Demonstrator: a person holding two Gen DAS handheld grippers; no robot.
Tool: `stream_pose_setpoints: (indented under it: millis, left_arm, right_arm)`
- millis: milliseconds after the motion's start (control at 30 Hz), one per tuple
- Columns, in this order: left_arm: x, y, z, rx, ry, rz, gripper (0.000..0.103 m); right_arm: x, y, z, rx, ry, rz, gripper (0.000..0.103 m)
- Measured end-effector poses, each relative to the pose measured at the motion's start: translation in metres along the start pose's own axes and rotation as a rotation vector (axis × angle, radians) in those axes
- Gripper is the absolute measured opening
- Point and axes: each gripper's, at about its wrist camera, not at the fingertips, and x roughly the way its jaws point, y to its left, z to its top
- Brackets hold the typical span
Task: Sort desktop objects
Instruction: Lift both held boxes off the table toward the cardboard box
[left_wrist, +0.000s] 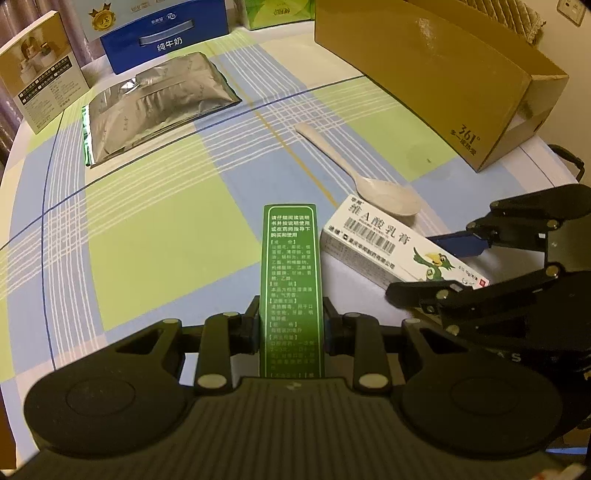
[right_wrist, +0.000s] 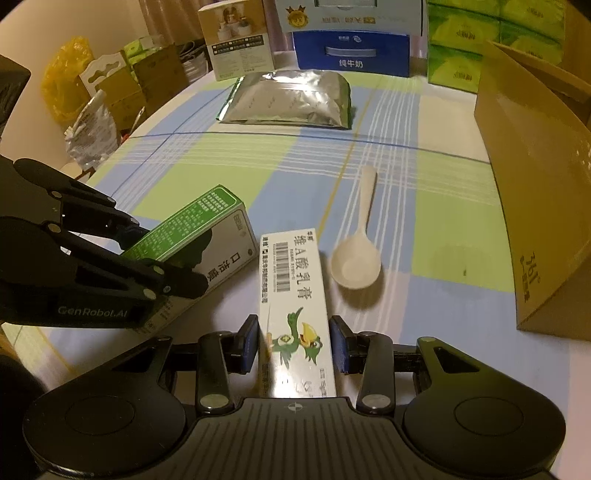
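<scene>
Green carton (left_wrist: 291, 280) sits pinched in the left gripper (left_wrist: 291, 325); white ointment box (right_wrist: 295, 295) lies between the right gripper's (right_wrist: 294, 341) barely parted pads, resting on the tablecloth (right_wrist: 221, 177) — both probably light, crushable cardboard, best held across narrow sides.

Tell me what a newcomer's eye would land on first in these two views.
First, the two boxes held side by side near the table's front: the left claw grips a green medicine box, and the right claw brackets a white ointment box with a cartoon bird. Just beyond lies a white spoon on the checked tablecloth, with a silver foil pouch farther back.
</scene>
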Motion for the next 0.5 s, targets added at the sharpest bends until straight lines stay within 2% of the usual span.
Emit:
stream_pose_setpoints:
  millis: [500]
  left_arm:
    - [0.0052,0.0024,-0.0007,-0.031,0.005,-0.003,0.025]
  right_arm:
    - [0.0053,0.0085,-0.0013,-0.057,-0.025,-0.036,0.036]
